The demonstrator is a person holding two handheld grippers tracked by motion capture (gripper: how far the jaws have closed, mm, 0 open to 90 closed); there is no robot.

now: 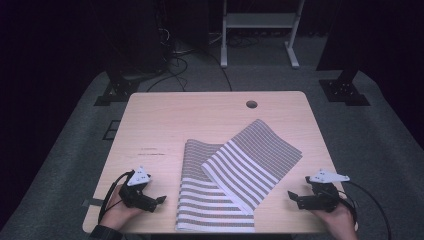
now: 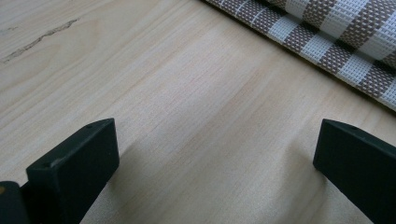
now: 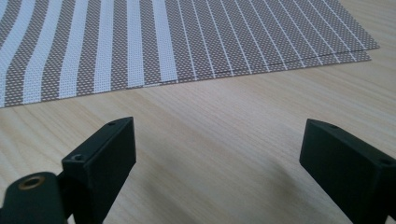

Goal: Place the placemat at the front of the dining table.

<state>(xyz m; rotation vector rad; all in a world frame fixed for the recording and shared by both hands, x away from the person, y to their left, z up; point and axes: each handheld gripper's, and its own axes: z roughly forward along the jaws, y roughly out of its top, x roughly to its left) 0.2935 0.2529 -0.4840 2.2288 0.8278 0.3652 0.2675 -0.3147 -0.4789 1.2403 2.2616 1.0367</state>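
The left gripper (image 1: 161, 199) rests low over the near left part of the table (image 1: 165, 120), its jaws spread wide with nothing between them; the left gripper view shows bare pale wood in the gap and the edge of the striped placemat (image 2: 336, 42) running across the upper right, near but not touched. The right gripper (image 1: 290, 195) sits at the near right corner, jaws likewise wide apart and empty; in the right gripper view the wood lies between them and the woven brown-and-white mat (image 3: 140, 46) spreads just ahead, its layered edge lying flat on the table. Both tools point inward toward the mat, one on each side of it. From the high view the striped placemat (image 1: 235, 175) lies in the near middle of the table, between the two grippers, and it appears as two overlapping pieces or layers: one set square to the near edge, reaching almost to that edge, and another lying on top of it, turned at an angle so its far corner points toward the right rear. Farther back a round cable hole (image 1: 251, 104) pierces the tabletop, and beyond the table are a dark floor, cables and a white frame (image 1: 260, 30). As a judgement, the work on the mat looks barely begun or paused: neither tool has hold of it, the layers are askew, and any straightening, folding or stacking is yet to be done.
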